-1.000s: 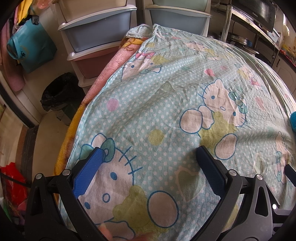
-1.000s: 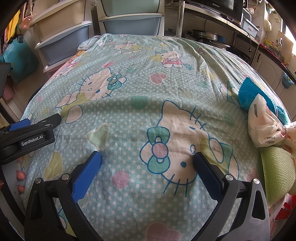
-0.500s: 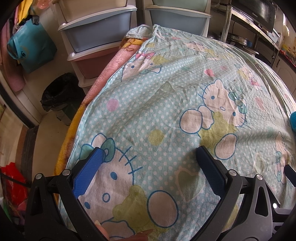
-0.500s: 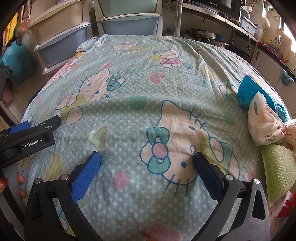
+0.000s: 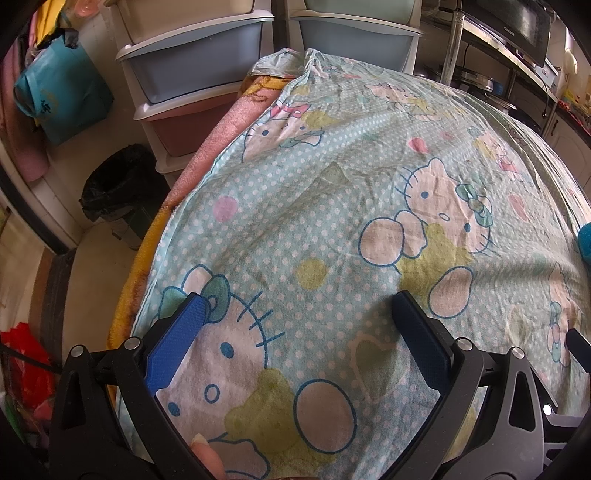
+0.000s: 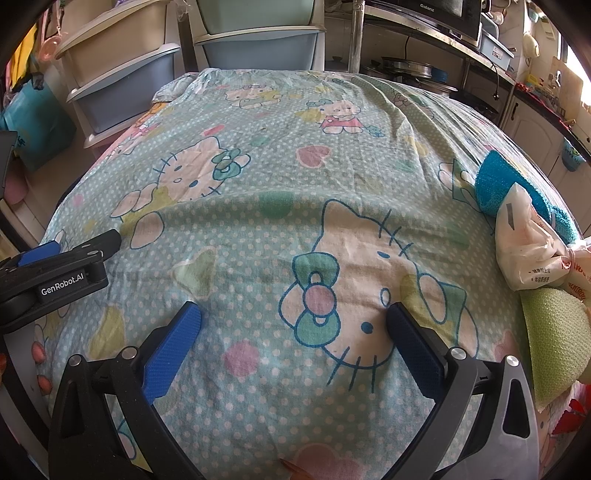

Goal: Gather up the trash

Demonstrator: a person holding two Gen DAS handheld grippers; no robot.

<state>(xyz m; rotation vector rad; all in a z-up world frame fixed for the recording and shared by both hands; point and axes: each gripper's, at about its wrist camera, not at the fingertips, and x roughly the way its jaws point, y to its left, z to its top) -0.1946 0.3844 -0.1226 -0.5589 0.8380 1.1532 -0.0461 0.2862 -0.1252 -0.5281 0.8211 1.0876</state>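
Nearest the right gripper [image 6: 293,319], its blue-padded jaws stood spread wide over the cartoon-cat bedsheet [image 6: 258,177], holding nothing. The left gripper [image 5: 297,312] was likewise spread and empty above the same sheet, near its left edge; its body also showed at the left border of the right wrist view. No object lay between either pair of fingers, only printed cloth.

To the right of the right gripper, at the sheet's right edge, lay the trash: a green foam piece [image 6: 554,332] closest, a crumpled white plastic bag [image 6: 524,243] touching it behind, and a blue mesh scrubber [image 6: 495,184] just beyond the bag.

Left of the left gripper, down on the floor beside the bed, stood a bin lined with a black bag [image 5: 118,184], near stacked plastic drawers [image 5: 192,66]. Farthest back, a microwave [image 6: 432,11] sat on a metal shelf.
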